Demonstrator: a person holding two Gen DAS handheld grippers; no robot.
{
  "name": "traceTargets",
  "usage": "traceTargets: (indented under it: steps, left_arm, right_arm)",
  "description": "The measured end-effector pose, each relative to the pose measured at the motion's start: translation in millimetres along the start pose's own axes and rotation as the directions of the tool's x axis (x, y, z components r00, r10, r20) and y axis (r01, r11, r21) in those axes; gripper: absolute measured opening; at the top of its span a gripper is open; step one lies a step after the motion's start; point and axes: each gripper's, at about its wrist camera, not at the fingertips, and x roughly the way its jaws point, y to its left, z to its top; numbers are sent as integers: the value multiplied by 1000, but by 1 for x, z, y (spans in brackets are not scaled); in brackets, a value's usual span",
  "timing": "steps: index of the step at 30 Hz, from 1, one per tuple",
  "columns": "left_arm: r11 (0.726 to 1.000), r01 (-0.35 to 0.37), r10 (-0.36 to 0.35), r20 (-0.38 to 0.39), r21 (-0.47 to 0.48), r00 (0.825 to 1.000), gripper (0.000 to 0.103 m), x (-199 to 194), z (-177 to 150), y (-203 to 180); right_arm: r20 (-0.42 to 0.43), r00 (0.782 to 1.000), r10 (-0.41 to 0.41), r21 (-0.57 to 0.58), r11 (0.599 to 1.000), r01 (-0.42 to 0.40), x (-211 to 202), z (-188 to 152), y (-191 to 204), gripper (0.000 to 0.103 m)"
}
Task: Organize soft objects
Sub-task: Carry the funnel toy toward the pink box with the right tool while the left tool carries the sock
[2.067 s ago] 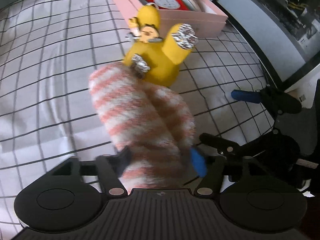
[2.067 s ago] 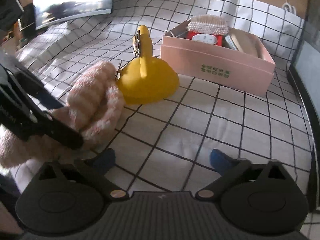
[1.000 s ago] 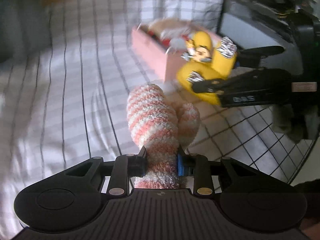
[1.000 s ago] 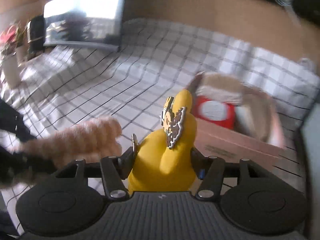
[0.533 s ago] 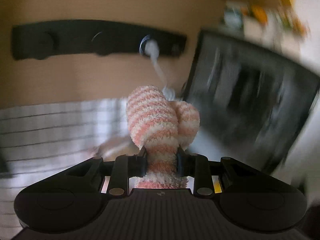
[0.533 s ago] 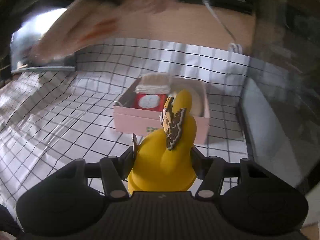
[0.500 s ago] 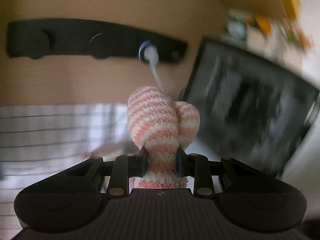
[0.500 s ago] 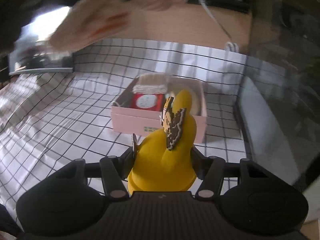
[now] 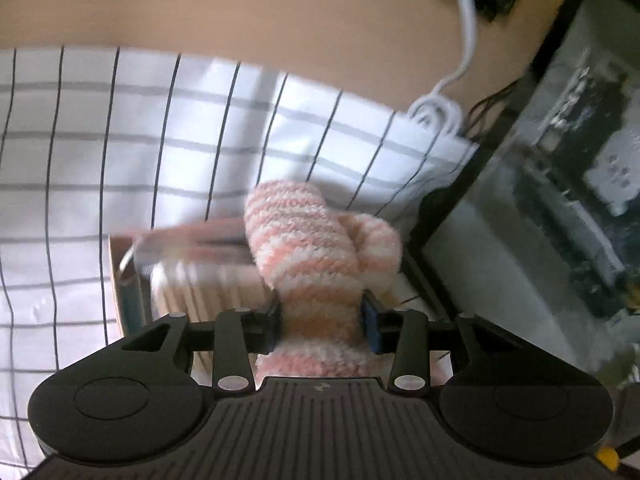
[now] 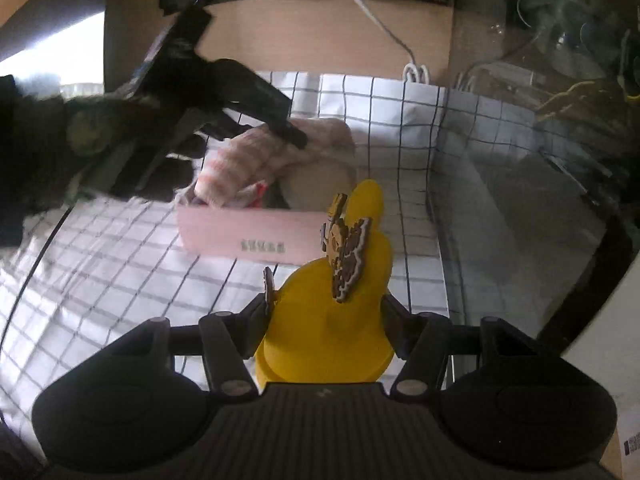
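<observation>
My left gripper (image 9: pixel 320 316) is shut on a fluffy pink-and-white striped sock (image 9: pixel 304 240) and holds it over the open pink box (image 9: pixel 120 280). In the right wrist view the left gripper (image 10: pixel 256 120) and the sock (image 10: pixel 244 160) hang above the pink box (image 10: pixel 248 236). My right gripper (image 10: pixel 326 312) is shut on a yellow soft slipper (image 10: pixel 332 320) with cartoon charms, held above the checked cloth in front of the box.
The box holds a striped brush-like item (image 9: pixel 208 284) and other things. A white checked cloth (image 10: pixel 120 264) covers the surface. A glass-fronted case (image 9: pixel 560 200) stands at the right. A white cable (image 9: pixel 464 40) hangs down the wooden back wall.
My left gripper has tipped down with the sock, and the pink box has come into view below it. My right gripper has held the yellow slipper and come a little closer to the box.
</observation>
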Motion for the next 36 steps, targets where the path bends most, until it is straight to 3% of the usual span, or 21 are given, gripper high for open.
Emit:
traceTargets:
  steps: [4, 8, 10, 13, 16, 18, 20, 22, 25, 29, 33, 36]
  left_arm:
    - [997, 71, -70, 60, -17, 996, 44, -42, 7, 7]
    - [995, 82, -76, 113, -56, 991, 45, -72, 1, 24]
    - [991, 95, -87, 87, -97, 992, 45, -59, 7, 31]
    - [983, 137, -124, 110, -119, 986, 45, -28, 20, 27]
    - [989, 128, -130, -13, -68, 991, 46, 7, 27, 16]
    - [999, 48, -44, -136, 21, 990, 47, 26, 25, 7]
    - [998, 51, -43, -165, 46, 985, 49, 28, 21, 6]
    - [997, 65, -59, -161, 36, 985, 48, 21, 22, 10]
    - [994, 74, -68, -87, 74, 994, 48, 2, 25, 12]
    - [990, 31, -30, -9, 135, 1000, 48, -17, 31, 16]
    - [959, 20, 16, -124, 284, 992, 48, 0, 31, 0]
    - [876, 30, 43, -140, 482, 989, 51, 3, 22, -27]
  right_arm:
    - [60, 998, 14, 16, 1000, -15, -1, 29, -4, 60]
    - [135, 991, -4, 36, 999, 0, 6, 69, 1, 60]
    - [179, 984, -8, 63, 998, -4, 13, 92, 3, 60]
    - [212, 976, -47, 96, 995, 27, 24, 120, 6, 60]
    - [212, 972, -100, 104, 991, 79, 28, 129, 9, 61]
    - [195, 974, -116, 88, 991, 100, 29, 125, 9, 61]
    - [176, 976, -128, 75, 990, 117, 31, 121, 5, 61]
    - [150, 980, -128, 86, 989, 116, 36, 113, 0, 61]
    - [122, 984, -127, 123, 986, 112, 46, 111, -9, 61]
    - [127, 983, -130, 113, 987, 116, 58, 115, -7, 61]
    - [112, 984, -139, 80, 988, 130, 72, 119, 2, 61]
    - [126, 984, -130, 106, 988, 117, 72, 118, 0, 61]
